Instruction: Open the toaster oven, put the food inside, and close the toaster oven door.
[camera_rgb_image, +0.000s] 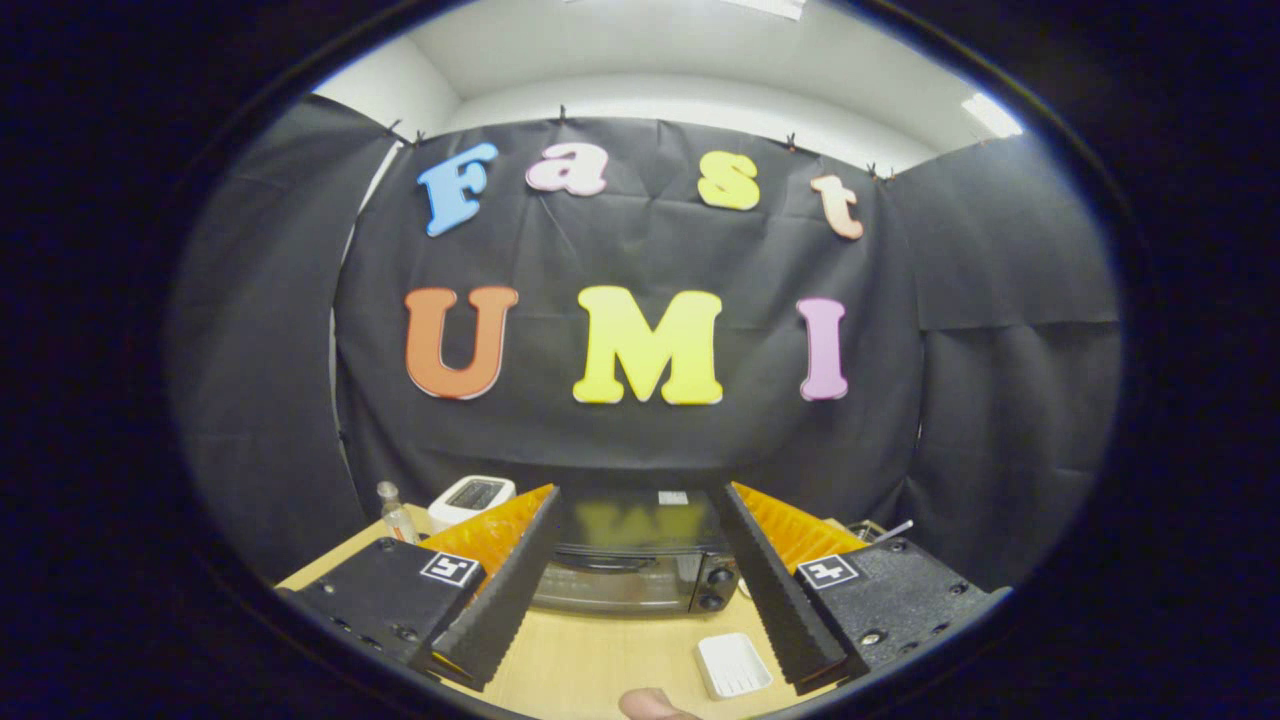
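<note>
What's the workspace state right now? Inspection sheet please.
Surface: wooden table, mostly bare ahead of the fingers.
Job's things: toaster oven beyond the fingers, door closed; white tray on the table before it, contents cannot tell.
Clutter: white toaster and small bottle at the back left.
Grippers: gripper open, fingers spread either side of the oven, holding nothing.
Cables: thin wires at back right, unclear.
Surroundings: black cloth wall, white ceiling.
</note>
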